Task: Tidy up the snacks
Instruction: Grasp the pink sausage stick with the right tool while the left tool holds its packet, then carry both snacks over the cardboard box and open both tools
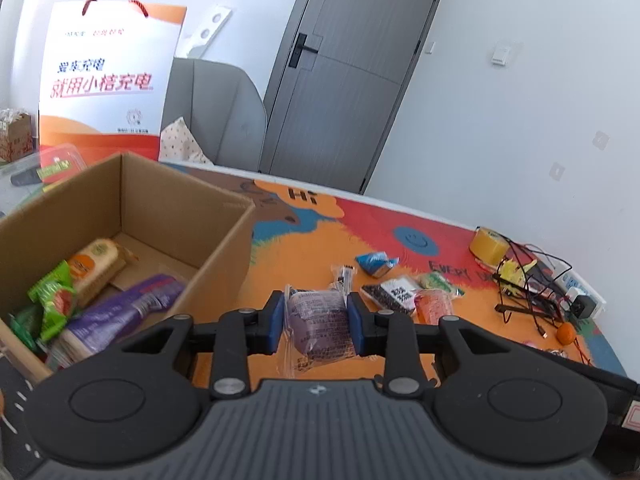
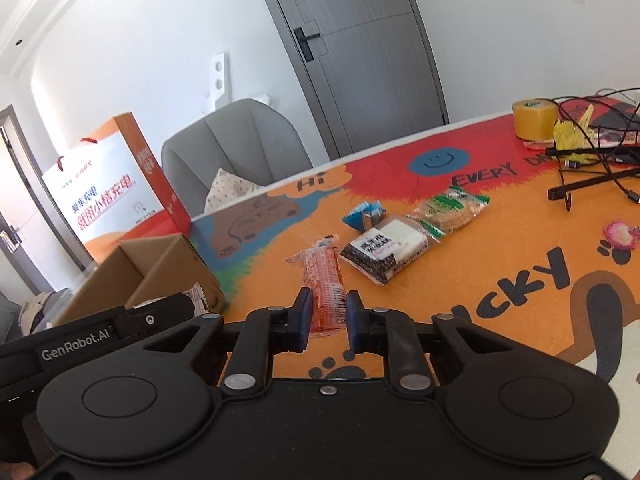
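My left gripper (image 1: 316,322) is shut on a purple snack packet (image 1: 320,326) and holds it above the mat, just right of the open cardboard box (image 1: 224,240). The box holds several snacks: a purple pack (image 1: 120,312), a green packet (image 1: 54,300) and a tan biscuit pack (image 1: 98,262). My right gripper (image 2: 327,318) stands around the near end of an orange-red snack stick (image 2: 326,284) that lies on the mat; its jaws look slightly apart from it. Loose on the mat are a black-and-white packet (image 2: 386,250), a green cracker pack (image 2: 450,210) and a blue packet (image 2: 364,216).
A colourful mat (image 2: 500,240) covers the table. A yellow tape roll (image 2: 534,118), tangled cables and a black stand (image 2: 592,160) crowd the far right. An orange-white paper bag (image 1: 108,80) stands behind the box. A grey chair (image 1: 216,112) and a door are beyond.
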Action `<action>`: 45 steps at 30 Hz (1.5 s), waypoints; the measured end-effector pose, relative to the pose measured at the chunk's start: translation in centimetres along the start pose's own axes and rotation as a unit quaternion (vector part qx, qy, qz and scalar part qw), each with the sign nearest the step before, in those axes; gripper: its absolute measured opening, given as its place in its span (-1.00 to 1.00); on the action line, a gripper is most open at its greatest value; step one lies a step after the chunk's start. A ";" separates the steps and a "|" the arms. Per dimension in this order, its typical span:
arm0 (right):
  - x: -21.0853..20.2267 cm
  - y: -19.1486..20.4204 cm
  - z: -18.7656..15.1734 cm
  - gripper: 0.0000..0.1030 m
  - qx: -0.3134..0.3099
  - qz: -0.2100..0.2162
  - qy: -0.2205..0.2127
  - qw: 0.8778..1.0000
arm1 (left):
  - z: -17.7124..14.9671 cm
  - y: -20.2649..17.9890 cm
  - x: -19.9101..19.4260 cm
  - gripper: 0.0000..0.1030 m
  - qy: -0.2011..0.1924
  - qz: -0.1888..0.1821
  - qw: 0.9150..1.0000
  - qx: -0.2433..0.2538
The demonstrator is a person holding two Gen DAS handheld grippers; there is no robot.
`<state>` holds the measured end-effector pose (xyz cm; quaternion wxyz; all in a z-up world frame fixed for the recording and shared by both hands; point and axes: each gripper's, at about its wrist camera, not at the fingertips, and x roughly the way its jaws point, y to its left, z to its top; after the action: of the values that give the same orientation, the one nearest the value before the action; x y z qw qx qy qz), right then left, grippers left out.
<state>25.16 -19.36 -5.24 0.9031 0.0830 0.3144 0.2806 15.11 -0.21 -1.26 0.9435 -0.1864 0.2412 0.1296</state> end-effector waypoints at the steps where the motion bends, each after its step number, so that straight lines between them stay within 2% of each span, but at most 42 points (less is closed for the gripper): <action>1: -0.3 0.2 0.2 -0.63 -0.001 0.002 -0.004 1.000 | 0.3 0.1 -0.2 -0.38 -0.002 -0.001 1.000 0.000; 10: -1.3 2.9 1.0 -0.63 -0.010 0.022 -0.021 0.999 | 2.8 1.7 -2.6 -0.38 -0.023 -0.003 1.000 0.004; 21: -0.6 8.0 1.3 -0.63 -0.036 0.049 -0.028 0.998 | 4.7 6.4 -4.3 -0.38 -0.034 0.009 0.999 -0.013; 34: 1.4 13.3 1.6 -0.63 -0.054 0.079 -0.018 0.995 | 5.5 11.8 -4.0 -0.35 -0.030 0.024 0.998 -0.053; 42: 3.8 16.0 1.4 -0.63 -0.057 0.099 -0.007 0.993 | 5.5 14.5 -5.5 0.03 -0.047 0.046 0.995 -0.072; 44: 4.3 16.5 1.3 -0.58 -0.056 0.108 -0.003 0.993 | 5.6 15.2 -5.6 0.09 -0.046 0.051 0.995 -0.078; 45: 4.6 16.6 1.3 -0.48 -0.055 0.111 0.002 0.992 | 5.7 15.5 -5.6 0.14 -0.045 0.053 0.994 -0.083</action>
<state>21.34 -2.99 -1.19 0.8690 0.0673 0.2894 0.3957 7.50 15.15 1.70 0.9265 -0.2450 0.1966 0.2069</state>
